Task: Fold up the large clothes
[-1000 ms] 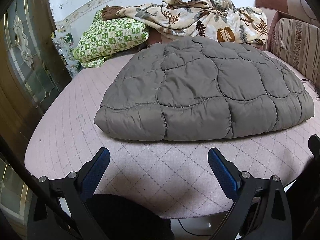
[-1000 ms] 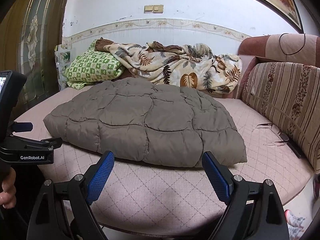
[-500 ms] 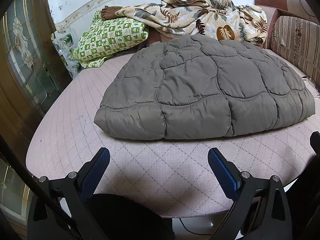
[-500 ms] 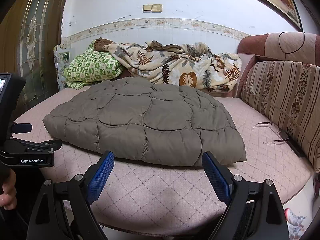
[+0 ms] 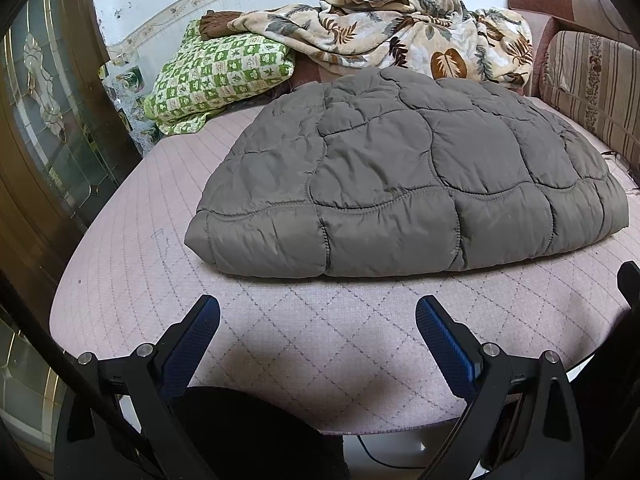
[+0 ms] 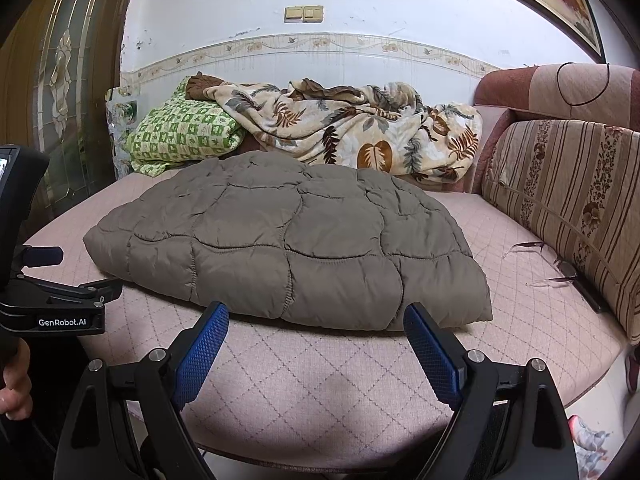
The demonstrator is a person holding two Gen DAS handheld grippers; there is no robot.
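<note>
Folded grey quilted coat lies just beyond both grippers.
Puffy, stitched fabric on pink mattress; left gripper and right gripper wide apart, empty.

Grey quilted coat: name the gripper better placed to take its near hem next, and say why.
Right, probably. The right gripper hangs open with its fingertips just short of the grey quilted coat hem. The left gripper is open too, but a wider strip of bare cushion separates it from the hem.

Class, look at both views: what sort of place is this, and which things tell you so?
Most likely a home living room or bedroom: a padded sofa seat with striped back cushions, a leaf-print blanket and green checked pillow against a tiled wall, with a folded quilted garment in front.
</note>
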